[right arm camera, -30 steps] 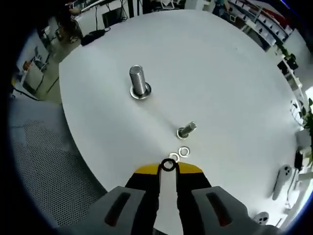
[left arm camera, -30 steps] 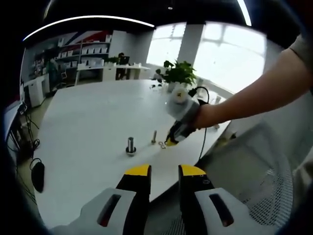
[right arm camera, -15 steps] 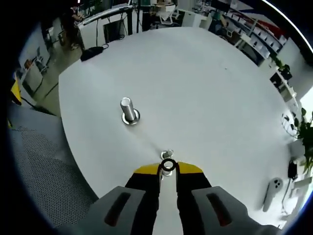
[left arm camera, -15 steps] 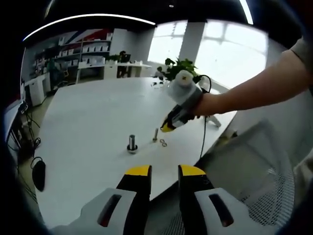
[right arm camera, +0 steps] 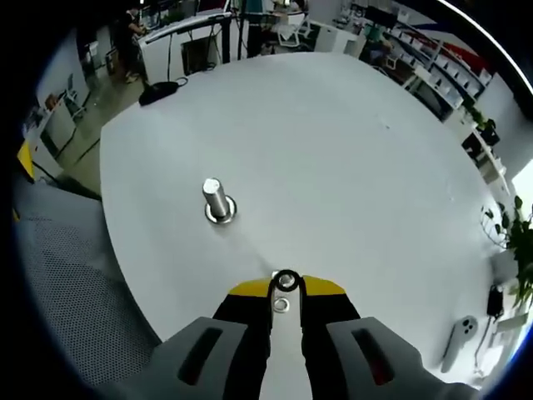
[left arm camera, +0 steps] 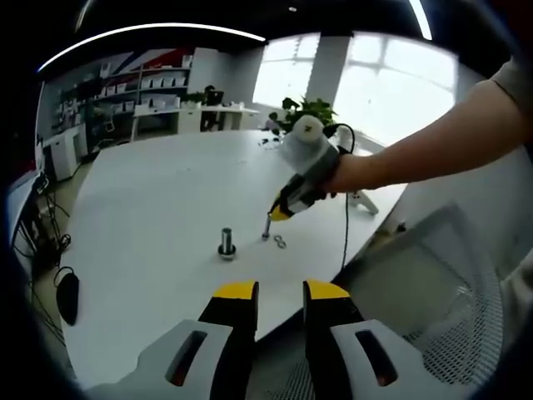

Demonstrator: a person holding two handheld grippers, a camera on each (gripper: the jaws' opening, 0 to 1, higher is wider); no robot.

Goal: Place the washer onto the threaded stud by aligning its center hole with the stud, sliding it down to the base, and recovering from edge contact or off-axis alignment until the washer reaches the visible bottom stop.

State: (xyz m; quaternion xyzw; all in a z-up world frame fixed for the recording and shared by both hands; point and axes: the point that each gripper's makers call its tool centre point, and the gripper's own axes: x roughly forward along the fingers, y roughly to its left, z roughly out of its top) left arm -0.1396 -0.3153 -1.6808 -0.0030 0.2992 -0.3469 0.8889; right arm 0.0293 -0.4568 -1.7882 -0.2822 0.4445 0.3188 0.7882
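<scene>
My right gripper (right arm camera: 286, 287) is shut on a small steel washer (right arm camera: 286, 281), held on edge at its yellow tips. Directly below, in the gap between the jaws, the top of a small stud (right arm camera: 281, 304) shows. A larger threaded stud (right arm camera: 218, 200) stands upright on the white table (right arm camera: 350, 150), with a washer at its base. In the left gripper view the right gripper (left arm camera: 277, 215), held by a hand, hovers just over the small stud (left arm camera: 266, 228); loose washers (left arm camera: 281, 242) lie beside it and the large stud (left arm camera: 226, 242) stands to the left. My left gripper (left arm camera: 281, 292) is open, back from the table edge.
A grey mesh chair (left arm camera: 433, 292) sits off the table's near edge. A potted plant (left arm camera: 304, 117) and a black cable (left arm camera: 346, 237) are at the far side. A white handheld device (right arm camera: 462, 329) lies near the table rim. Shelves and desks fill the room behind.
The right gripper lifted the washer from beside the loose washers and moved it over the small stud, which now shows between its jaws. The left gripper stayed still.
</scene>
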